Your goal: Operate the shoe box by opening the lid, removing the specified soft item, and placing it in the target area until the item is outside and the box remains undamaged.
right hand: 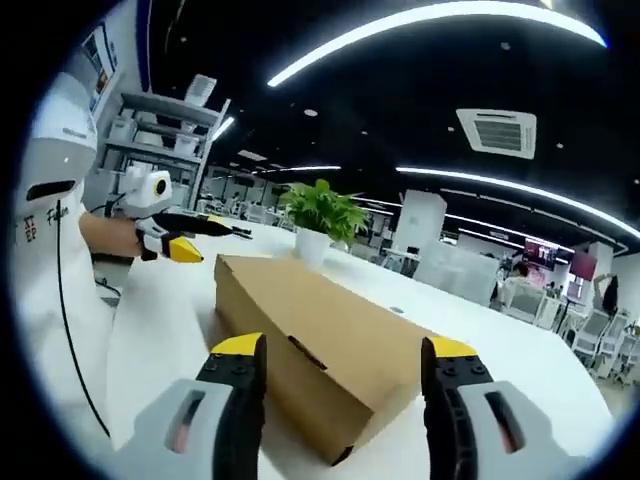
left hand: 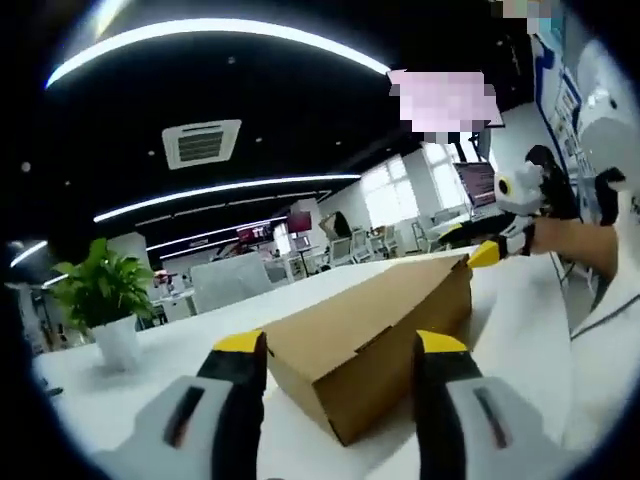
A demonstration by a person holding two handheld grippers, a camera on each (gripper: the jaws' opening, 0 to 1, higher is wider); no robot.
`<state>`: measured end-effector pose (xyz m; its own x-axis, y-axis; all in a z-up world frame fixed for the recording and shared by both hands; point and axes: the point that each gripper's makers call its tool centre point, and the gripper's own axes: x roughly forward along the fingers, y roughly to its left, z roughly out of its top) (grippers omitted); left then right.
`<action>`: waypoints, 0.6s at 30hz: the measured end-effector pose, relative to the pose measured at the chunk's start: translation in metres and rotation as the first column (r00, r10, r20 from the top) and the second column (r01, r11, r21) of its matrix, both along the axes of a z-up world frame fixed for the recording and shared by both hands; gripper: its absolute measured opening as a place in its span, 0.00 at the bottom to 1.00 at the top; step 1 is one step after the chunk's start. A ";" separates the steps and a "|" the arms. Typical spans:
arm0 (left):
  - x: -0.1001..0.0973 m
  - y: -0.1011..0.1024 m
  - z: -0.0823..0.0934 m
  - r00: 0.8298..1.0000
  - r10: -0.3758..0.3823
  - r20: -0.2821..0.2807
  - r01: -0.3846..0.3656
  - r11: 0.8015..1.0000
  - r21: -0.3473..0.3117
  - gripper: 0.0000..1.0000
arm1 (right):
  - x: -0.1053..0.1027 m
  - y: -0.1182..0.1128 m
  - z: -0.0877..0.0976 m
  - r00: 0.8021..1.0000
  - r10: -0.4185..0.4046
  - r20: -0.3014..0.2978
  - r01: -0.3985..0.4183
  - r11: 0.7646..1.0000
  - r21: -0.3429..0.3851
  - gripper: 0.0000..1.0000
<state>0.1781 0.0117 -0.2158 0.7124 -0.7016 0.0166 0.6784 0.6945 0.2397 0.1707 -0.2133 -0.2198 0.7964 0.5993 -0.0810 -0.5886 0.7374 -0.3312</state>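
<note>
A shut brown cardboard shoe box lies lengthwise on the white table. My left gripper is open, its yellow-tipped jaws standing either side of the box's near end, just short of it. At the box's far end, the right gripper comes in from the right. In the right gripper view the same box runs away from me, and my right gripper is open at its near corner. The left gripper hovers by the far left end. The soft item is hidden.
A potted green plant in a white pot stands on the table beyond the box, also the plant. The person's white sleeve fills one side. Office chairs and shelves stand far behind.
</note>
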 end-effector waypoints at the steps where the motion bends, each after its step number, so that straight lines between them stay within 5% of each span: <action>1: -0.001 -0.001 0.002 1.000 -0.010 0.010 0.009 1.000 0.015 0.60 | -0.002 0.001 0.003 1.000 0.005 0.003 -0.005 1.000 -0.005 0.64; 5: -0.011 -0.011 0.004 0.994 -0.105 -0.028 0.105 0.994 0.008 0.61 | -0.010 0.002 0.016 0.997 0.036 0.068 -0.034 0.999 -0.019 0.63; 7: -0.012 -0.016 0.002 0.994 -0.103 0.042 0.097 0.987 0.130 0.66 | -0.014 0.002 0.020 0.994 0.061 0.094 -0.057 0.997 -0.047 0.63; 10: -0.014 -0.022 -0.005 0.992 -0.086 0.093 0.066 0.978 0.196 0.66 | -0.017 -0.005 0.026 0.990 0.076 0.118 -0.065 0.993 -0.100 0.62; 16: -0.033 -0.046 -0.022 0.978 -0.210 0.017 0.203 0.962 0.183 0.65 | -0.026 -0.005 0.033 0.981 0.109 0.160 -0.088 0.987 -0.134 0.60; 18: -0.034 -0.046 -0.021 0.976 -0.216 0.030 0.204 0.955 0.214 0.63 | -0.029 -0.003 0.033 0.975 0.130 0.180 -0.105 0.984 -0.142 0.60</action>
<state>0.1440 -0.0339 -0.2366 0.5507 -0.8270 -0.1132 0.7863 0.4684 0.4030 0.1418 -0.2158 -0.1865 0.7294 0.6838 -0.0206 -0.5868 0.6099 -0.5326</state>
